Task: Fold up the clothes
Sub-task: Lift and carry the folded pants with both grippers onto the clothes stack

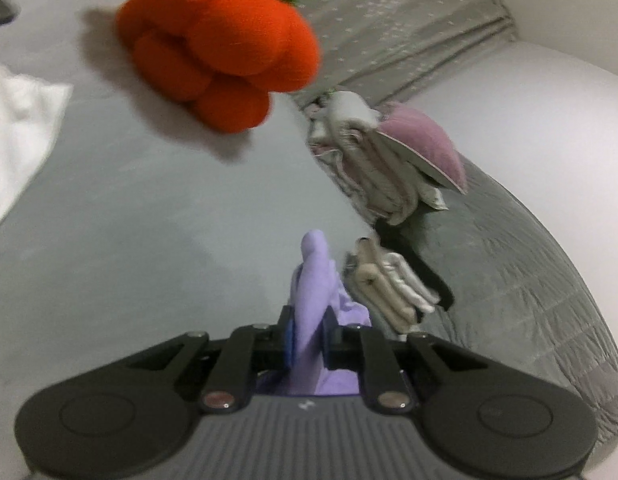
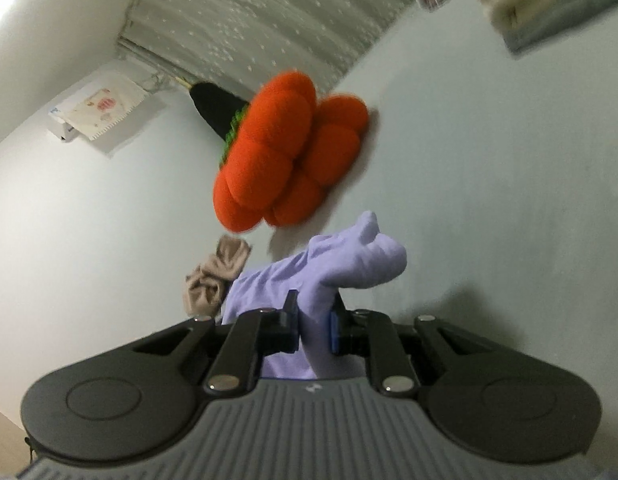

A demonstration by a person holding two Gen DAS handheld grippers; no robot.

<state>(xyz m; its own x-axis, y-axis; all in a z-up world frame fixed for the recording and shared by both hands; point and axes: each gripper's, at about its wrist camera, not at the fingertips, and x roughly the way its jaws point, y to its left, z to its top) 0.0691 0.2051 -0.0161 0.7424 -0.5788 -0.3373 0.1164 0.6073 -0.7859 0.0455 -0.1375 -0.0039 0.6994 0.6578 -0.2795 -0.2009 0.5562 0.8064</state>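
left gripper (image 1: 308, 342) clamping lilac garment (image 1: 313, 276), orange plush (image 1: 217, 40) beyond

Both cameras sit just behind their tongs, low over the grey bed (image 1: 149, 208). The left wrist view faces along the bed toward the orange plush pumpkin (image 1: 217, 44), with folded stacks (image 1: 389, 284) to the pumpkin's right. The right wrist view is rolled sideways, facing the same pumpkin (image 2: 285, 152) from close by. Both views share the pumpkin and the speckled curtain (image 2: 261, 20) behind it.

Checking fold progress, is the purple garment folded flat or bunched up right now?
Bunched, not folded: the purple garment hangs crumpled, pinched in both the left gripper and the right gripper.
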